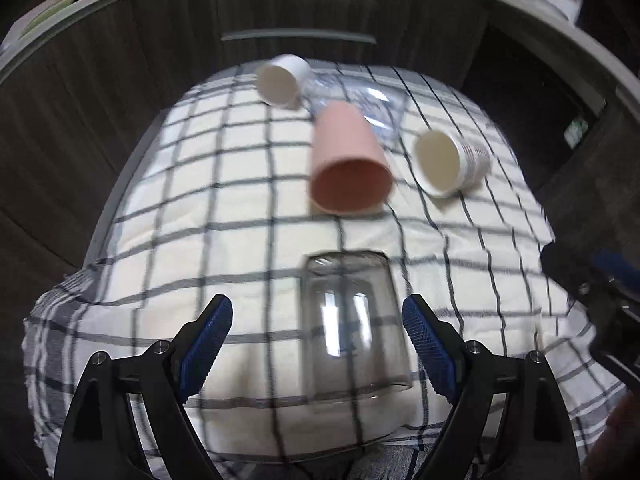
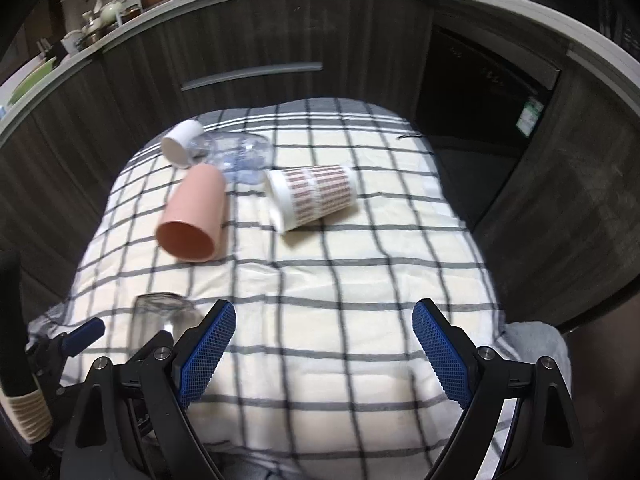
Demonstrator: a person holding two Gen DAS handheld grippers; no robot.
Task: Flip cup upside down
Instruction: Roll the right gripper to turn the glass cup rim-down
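Observation:
A clear glass cup (image 1: 352,324) stands upside down on the checked cloth (image 1: 224,216), between the open fingers of my left gripper (image 1: 318,322), which does not touch it. It also shows at the lower left of the right wrist view (image 2: 154,318). A pink cup (image 1: 348,168) (image 2: 194,216), a patterned paper cup (image 1: 450,162) (image 2: 314,196) and a white cup (image 1: 282,80) (image 2: 182,144) lie on their sides farther back. My right gripper (image 2: 324,330) is open and empty over the cloth (image 2: 360,280).
A clear plastic piece (image 1: 360,100) (image 2: 240,156) lies behind the pink cup. Dark cabinet fronts (image 2: 260,40) with a handle bar stand behind the table. A cluttered counter (image 2: 100,12) runs along the top. The left gripper shows at the lower left of the right wrist view (image 2: 76,340).

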